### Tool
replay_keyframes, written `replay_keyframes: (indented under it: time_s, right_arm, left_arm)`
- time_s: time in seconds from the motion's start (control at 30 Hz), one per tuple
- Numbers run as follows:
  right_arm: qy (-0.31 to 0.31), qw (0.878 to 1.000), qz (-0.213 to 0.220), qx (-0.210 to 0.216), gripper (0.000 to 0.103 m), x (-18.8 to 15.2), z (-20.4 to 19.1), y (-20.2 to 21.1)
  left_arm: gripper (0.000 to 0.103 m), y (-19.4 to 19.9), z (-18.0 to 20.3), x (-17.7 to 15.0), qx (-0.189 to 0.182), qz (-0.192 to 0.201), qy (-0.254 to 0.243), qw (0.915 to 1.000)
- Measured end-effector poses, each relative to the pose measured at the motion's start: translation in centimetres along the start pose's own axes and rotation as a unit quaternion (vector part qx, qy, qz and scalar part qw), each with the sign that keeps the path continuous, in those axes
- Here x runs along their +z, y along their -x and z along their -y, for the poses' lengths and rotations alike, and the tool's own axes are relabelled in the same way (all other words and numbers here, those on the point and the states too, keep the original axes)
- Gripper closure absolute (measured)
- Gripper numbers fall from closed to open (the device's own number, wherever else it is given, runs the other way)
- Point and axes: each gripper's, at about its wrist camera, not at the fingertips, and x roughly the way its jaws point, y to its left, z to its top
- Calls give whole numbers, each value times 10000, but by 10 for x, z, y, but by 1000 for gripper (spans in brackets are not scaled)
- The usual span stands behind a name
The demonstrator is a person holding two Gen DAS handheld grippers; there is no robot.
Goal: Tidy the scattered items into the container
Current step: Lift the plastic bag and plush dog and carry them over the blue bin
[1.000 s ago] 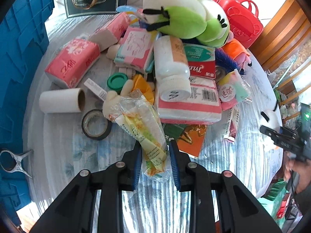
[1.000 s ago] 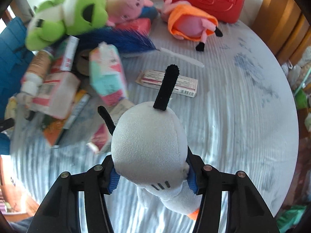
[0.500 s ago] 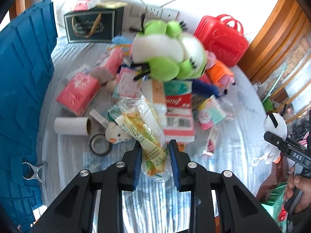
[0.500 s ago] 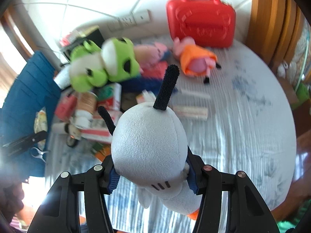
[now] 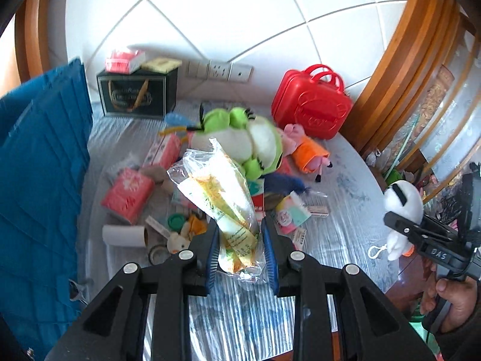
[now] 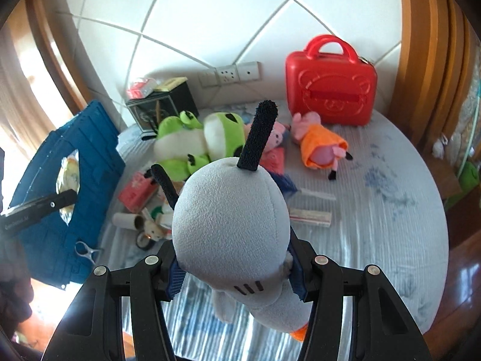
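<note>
My left gripper point(image 5: 240, 249) is shut on a clear plastic snack bag point(image 5: 222, 198) and holds it high above the round table point(image 5: 345, 186). My right gripper point(image 6: 234, 273) is shut on a white plush dog point(image 6: 228, 225) with black ears, also lifted; it shows in the left wrist view point(image 5: 401, 207) at the right. The blue container point(image 5: 39, 186) stands at the table's left edge and also shows in the right wrist view point(image 6: 87, 162). Scattered items lie on the table: a green frog plush point(image 5: 240, 141), a pig plush point(image 5: 306, 150), pink tissue packs point(image 5: 129, 192).
A red toy case point(image 5: 312, 105) and a black box point(image 5: 138, 93) stand at the back by the wall. A paper roll point(image 5: 123, 236), tape ring point(image 5: 157, 251) and small boxes point(image 6: 309, 218) lie on the table. Wooden furniture point(image 5: 405, 75) stands at the right.
Both grippers have risen and pulled back from the table with their loads, so the pile looks smaller and the wall has come into view.
</note>
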Motion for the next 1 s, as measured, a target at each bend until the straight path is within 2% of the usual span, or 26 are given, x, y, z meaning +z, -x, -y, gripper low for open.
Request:
replay_keyframes:
  time_s: [0.33, 1.0]
  right_arm:
    - [-13, 9998, 183, 116, 48, 6, -35, 9]
    - [56, 9988, 485, -54, 48, 15, -135, 34]
  left_arm:
    - [81, 32, -3, 14, 31, 268, -395, 9989]
    - [83, 90, -63, 28, -141, 686, -679, 9952]
